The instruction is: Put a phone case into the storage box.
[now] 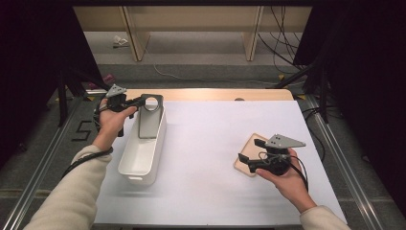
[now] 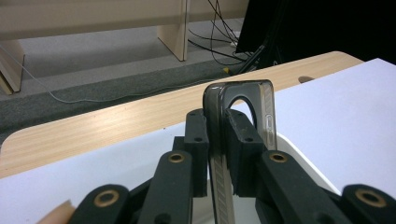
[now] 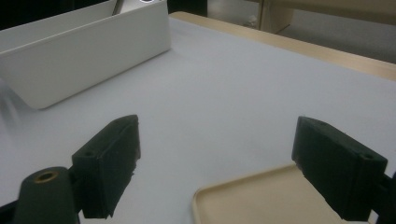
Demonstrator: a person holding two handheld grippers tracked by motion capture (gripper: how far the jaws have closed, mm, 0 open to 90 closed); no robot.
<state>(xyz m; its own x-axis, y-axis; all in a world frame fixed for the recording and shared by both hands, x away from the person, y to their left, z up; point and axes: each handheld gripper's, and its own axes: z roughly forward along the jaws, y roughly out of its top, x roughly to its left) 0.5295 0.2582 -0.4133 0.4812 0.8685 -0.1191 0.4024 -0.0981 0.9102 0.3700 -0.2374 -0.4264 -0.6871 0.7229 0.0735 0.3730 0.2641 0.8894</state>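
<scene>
A white bin (image 1: 142,155) sits left on the counter (image 1: 210,158), a beige tray (image 1: 245,158) lower right. The left hand-held gripper (image 1: 139,101) clamps a smoky translucent phone case (image 1: 149,117) over the bin. The right hand-held gripper (image 1: 250,153) gapes wide above the tray.

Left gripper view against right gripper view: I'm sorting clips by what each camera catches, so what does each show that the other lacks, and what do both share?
The left gripper view alone shows the left gripper shut on the edge of a smoky translucent phone case, with floor cables behind. The right gripper view alone shows the right gripper open, nothing between its jaws, above a beige tray. Both show the white bin, the white table cover and the wooden table edge.
</scene>
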